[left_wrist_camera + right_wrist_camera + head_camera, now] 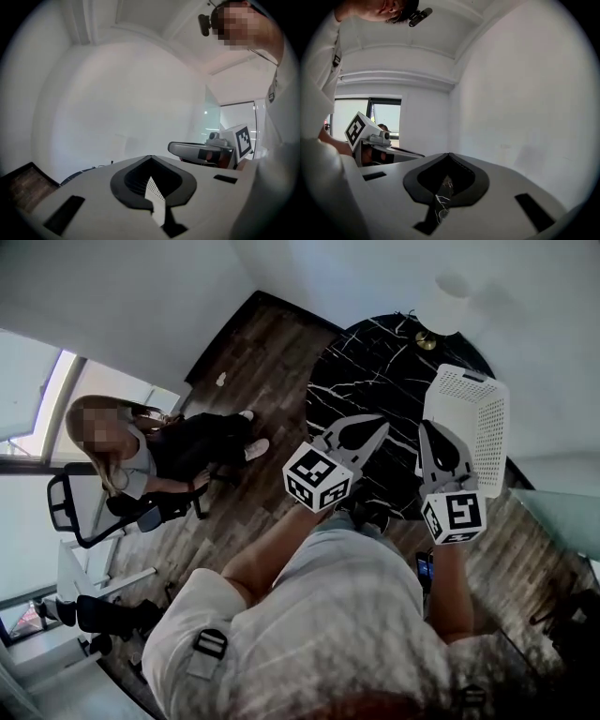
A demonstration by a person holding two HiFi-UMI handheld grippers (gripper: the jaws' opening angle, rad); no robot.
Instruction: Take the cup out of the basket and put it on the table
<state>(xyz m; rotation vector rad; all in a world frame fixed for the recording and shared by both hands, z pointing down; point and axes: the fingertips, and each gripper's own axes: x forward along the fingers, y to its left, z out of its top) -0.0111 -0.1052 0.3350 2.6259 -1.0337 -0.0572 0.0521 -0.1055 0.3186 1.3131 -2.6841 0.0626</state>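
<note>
Seated person [183, 448], dark wooden floor [258, 367]

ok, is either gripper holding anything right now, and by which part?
Nothing is held. The left gripper and the right gripper are both shut and empty, raised above the table, neither touching the basket.
</note>
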